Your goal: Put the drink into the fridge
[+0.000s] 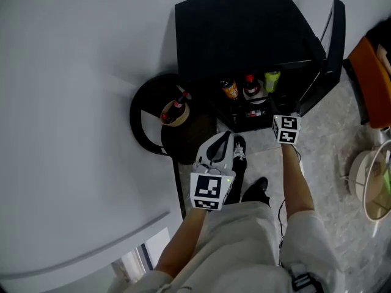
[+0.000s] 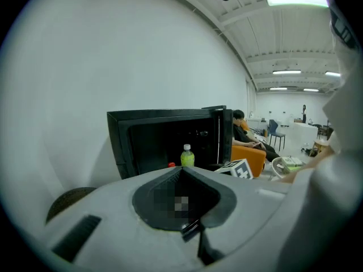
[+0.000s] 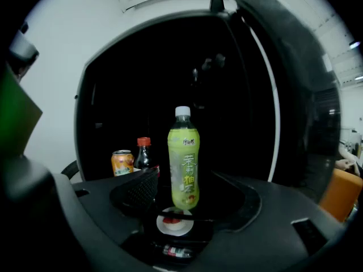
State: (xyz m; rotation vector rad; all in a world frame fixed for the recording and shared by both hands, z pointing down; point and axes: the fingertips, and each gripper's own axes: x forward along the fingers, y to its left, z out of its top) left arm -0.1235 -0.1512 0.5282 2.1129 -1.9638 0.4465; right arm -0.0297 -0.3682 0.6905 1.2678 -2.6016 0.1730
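The black fridge (image 1: 244, 23) stands open, its door (image 1: 335, 41) swung to the right. On its shelf stand an orange can (image 1: 230, 90), a dark red-capped bottle (image 1: 250, 85) and the green tea bottle (image 1: 272, 80). In the right gripper view the green bottle (image 3: 184, 157) stands upright between my right gripper's (image 3: 182, 202) wide jaws. The left pad (image 3: 139, 190) shows a gap to it, so the gripper is open. My left gripper (image 1: 227, 136) hangs back over the floor, its fingers together and holding nothing.
A round black stool (image 1: 143, 124) left of the fridge carries a basket with a dark bottle (image 1: 175, 110). A lying bottle (image 1: 256, 112) is on the lower shelf. An orange seat (image 1: 372, 84) and a white round frame (image 1: 366, 185) stand at the right.
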